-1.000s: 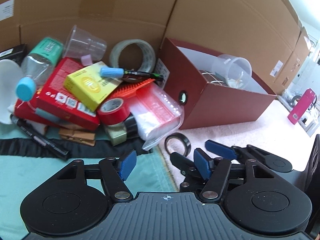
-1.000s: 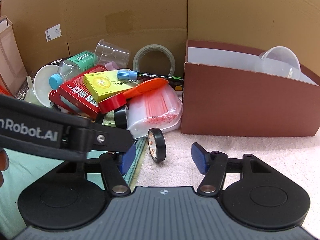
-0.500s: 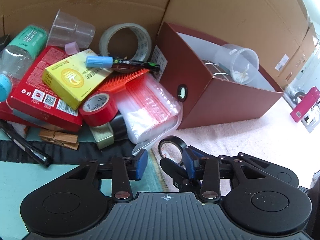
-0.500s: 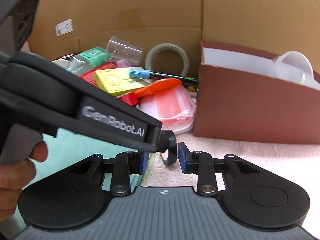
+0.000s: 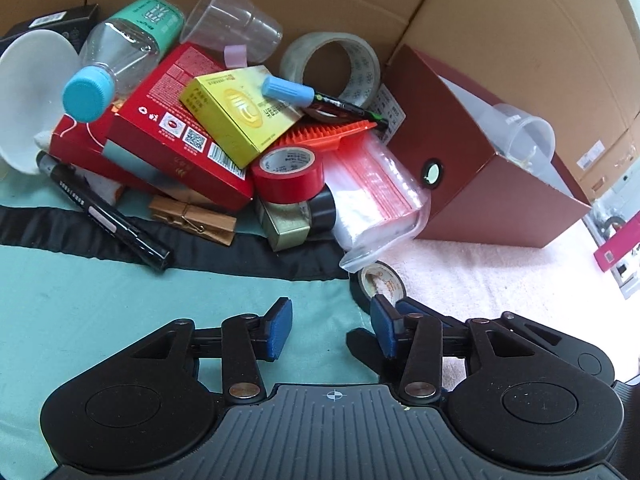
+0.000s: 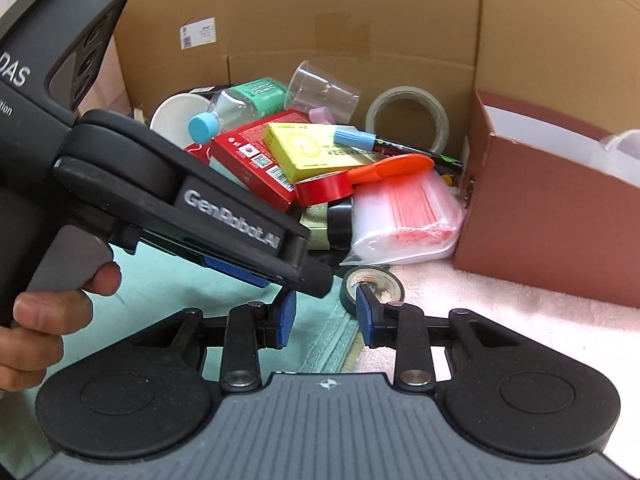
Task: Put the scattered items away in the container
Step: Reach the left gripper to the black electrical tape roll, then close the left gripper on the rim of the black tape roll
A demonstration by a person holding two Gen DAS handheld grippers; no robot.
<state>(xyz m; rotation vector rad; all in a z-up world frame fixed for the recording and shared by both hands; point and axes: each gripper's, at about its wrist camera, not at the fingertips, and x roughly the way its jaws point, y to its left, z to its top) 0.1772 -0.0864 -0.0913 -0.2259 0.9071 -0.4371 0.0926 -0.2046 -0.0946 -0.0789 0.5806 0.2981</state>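
We take the dark red box (image 5: 472, 184) as our landmark; it stands open-topped against the cardboard wall (image 5: 500, 20), with a clear plastic cup (image 5: 524, 136) lying inside it.

The black tape roll (image 6: 372, 284) lies in front of the box's left corner, where the pink towel (image 6: 500, 320) meets the teal cloth (image 5: 120, 300). Our right gripper (image 6: 325, 318) reaches it: the right finger (image 6: 363, 312) sits in the roll's hole, and the other blue pad stands apart from the roll's outer side with cloth showing between. Its jaws have just been closing around the roll's wall, yet they do not pinch it; we read them as parted.

Our left gripper (image 5: 332, 326) hovers over the teal cloth, left of the box and just beside the roll. Its jaws have just been opening and hold nothing. A hand (image 6: 40, 320) grips its handle.

The pile lies left of the box: a bag of red-striped zip bags (image 5: 372, 196) touches its side, with the red tape (image 5: 288, 172), the yellow carton (image 5: 236, 112), the blue-capped marker (image 5: 320, 100) and the clear tape roll (image 5: 332, 64) further left.
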